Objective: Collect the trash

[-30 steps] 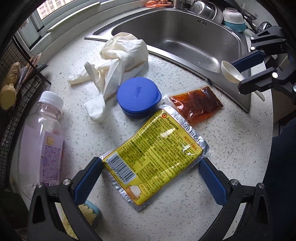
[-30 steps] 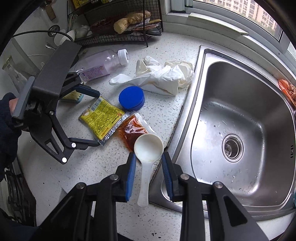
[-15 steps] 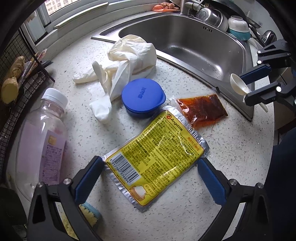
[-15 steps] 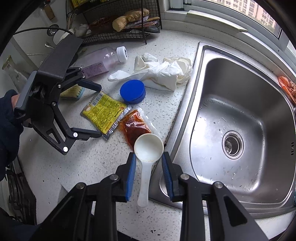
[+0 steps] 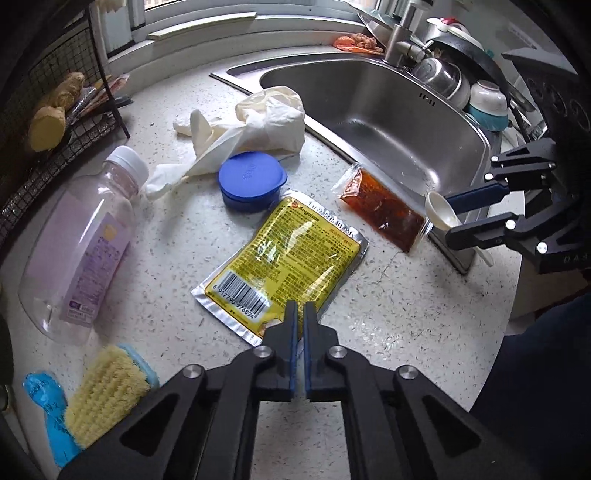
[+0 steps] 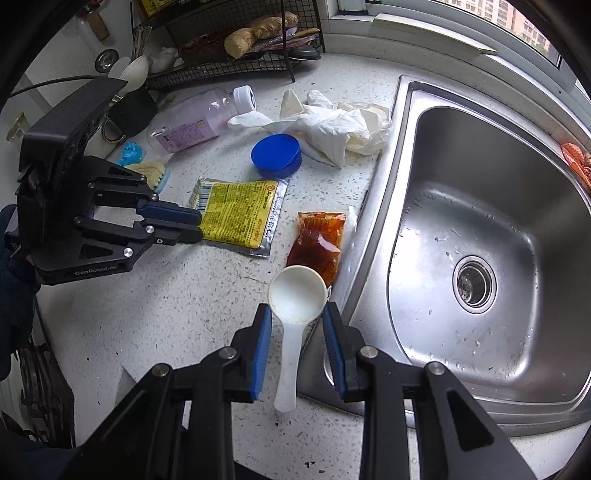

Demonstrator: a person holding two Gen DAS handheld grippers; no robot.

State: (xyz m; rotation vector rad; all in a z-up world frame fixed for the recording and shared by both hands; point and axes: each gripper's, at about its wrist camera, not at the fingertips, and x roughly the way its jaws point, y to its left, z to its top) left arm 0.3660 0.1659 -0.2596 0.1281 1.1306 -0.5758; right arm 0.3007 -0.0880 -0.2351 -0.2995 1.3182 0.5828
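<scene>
trash on speckled countertop (image 5: pixel 388 302)

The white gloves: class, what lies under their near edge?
The white gloves drape partly over the blue lid; its far rim is covered. Elsewhere only speckled counter shows; anything beneath the pile is hidden.

Yellow-bristled scrub brush with blue back (image 5: pixel 107 395) lies on speckled countertop (image 5: pixel 388 314); stainless steel sink (image 6: pixel 480 221) alongside; ginger root (image 6: pixel 258 31) on black wire rack (image 6: pixel 229 62)
</scene>
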